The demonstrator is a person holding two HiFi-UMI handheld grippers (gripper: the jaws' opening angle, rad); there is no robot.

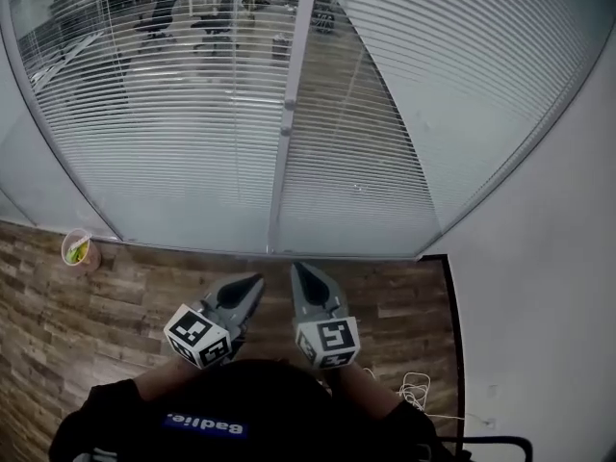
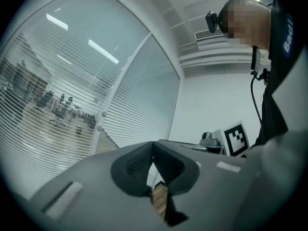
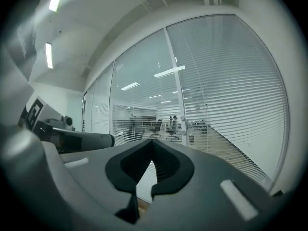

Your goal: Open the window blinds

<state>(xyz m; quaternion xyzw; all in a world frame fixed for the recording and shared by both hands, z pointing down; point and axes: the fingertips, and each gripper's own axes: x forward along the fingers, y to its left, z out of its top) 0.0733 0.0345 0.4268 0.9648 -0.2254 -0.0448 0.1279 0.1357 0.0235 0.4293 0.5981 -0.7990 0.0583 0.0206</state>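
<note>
White slatted blinds [image 1: 183, 133] cover a glass wall in front of me. A white upright post [image 1: 287, 85] splits them into two panels. The left panel's slats stand apart enough to show an office behind; the right panel [image 1: 423, 94] looks denser. Two small round knobs [image 1: 288, 111] sit on the post, also seen in the right gripper view [image 3: 183, 119]. My left gripper [image 1: 256, 280] and right gripper [image 1: 296, 269] are held side by side above the floor, short of the glass, both shut and holding nothing. Each points at the blinds, the left gripper [image 2: 153, 147] and the right gripper [image 3: 153, 146].
A small cup [image 1: 79, 250] stands on the wood floor [image 1: 106, 306] by the glass at the left. A white wall [image 1: 549, 296] closes the right side, with a loose white cable [image 1: 416, 390] on the floor near it. Office chairs [image 1: 159, 15] stand beyond the glass.
</note>
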